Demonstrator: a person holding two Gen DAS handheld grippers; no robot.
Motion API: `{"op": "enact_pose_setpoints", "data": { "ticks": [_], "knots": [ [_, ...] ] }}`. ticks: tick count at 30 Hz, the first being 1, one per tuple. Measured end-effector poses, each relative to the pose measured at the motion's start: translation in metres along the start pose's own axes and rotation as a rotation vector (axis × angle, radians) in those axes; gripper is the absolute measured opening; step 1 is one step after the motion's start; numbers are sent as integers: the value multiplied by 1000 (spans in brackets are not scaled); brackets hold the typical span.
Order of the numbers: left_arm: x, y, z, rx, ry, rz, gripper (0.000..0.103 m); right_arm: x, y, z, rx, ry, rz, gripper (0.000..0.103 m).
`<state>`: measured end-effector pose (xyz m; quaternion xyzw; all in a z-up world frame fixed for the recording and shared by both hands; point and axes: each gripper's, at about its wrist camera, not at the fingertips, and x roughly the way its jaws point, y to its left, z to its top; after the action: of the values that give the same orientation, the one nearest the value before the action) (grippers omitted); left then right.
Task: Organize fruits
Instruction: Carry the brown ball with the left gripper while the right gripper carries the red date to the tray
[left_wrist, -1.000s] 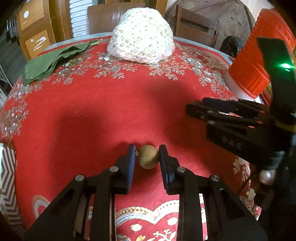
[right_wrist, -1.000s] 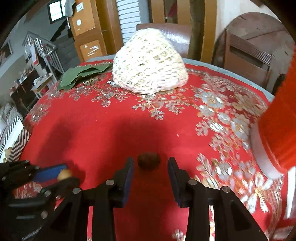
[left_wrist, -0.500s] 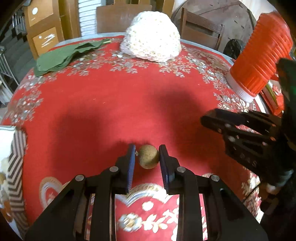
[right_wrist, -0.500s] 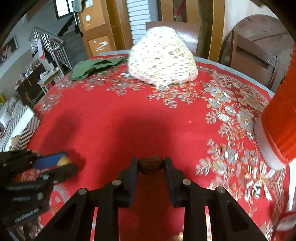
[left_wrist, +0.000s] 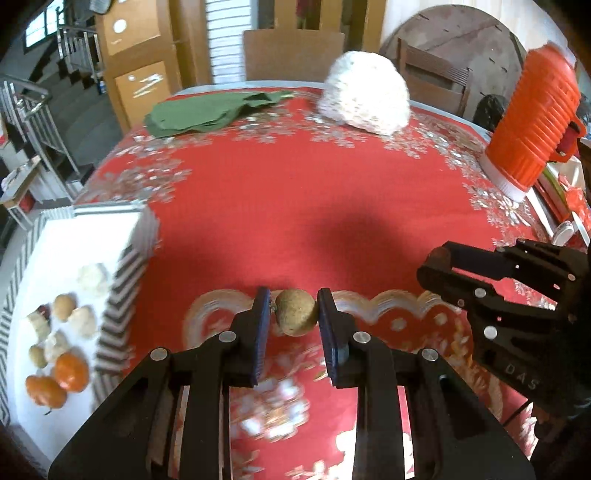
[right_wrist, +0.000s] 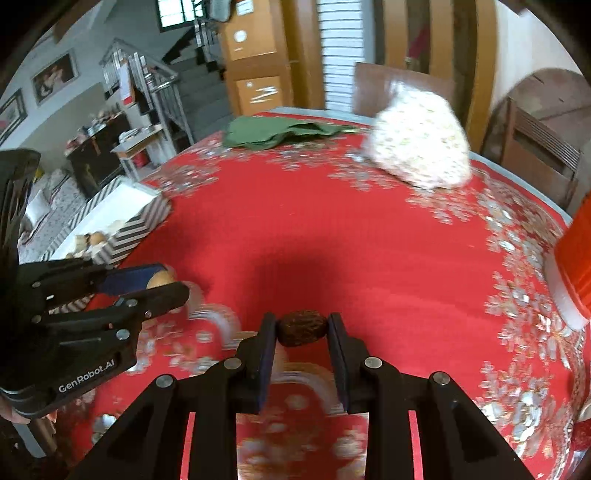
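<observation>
Both grippers tilt down over the red tablecloth (left_wrist: 280, 206). The left gripper (left_wrist: 295, 317) is clamped on a round tan fruit (left_wrist: 295, 316) at lower centre of its view; the right gripper (right_wrist: 302, 328) pinches a dark wrinkled fruit (right_wrist: 302, 328) likewise. At the left edge sits a striped box (left_wrist: 122, 295) (white inside) holding oranges (left_wrist: 59, 380) and small pale fruits (left_wrist: 79, 317). Bare cloth lies between the grippers and the green cloth (left_wrist: 210, 110), white mesh cover (left_wrist: 365, 96) and orange flask (left_wrist: 532, 118) along the top.
</observation>
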<state>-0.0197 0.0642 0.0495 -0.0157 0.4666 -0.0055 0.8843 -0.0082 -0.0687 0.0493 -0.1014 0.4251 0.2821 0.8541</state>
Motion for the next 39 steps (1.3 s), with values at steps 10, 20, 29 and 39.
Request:
{"op": "enact_pose_setpoints", "data": {
  "ticks": [10,20,29,39],
  "knots": [
    [-23,61,-20,-79,-27,50,25,12,74,18,-122,14,50,27],
    [-46,113,-34,-147,-61,93,25,18,138,34,-235,9,90,27],
    [-58,150,-42,-200,-75,127,25,25,177,42,-310,16,121,27],
    [-62,184,-45,-245,-73,158,25,33,209,49,-379,24,158,27]
  ]
}}
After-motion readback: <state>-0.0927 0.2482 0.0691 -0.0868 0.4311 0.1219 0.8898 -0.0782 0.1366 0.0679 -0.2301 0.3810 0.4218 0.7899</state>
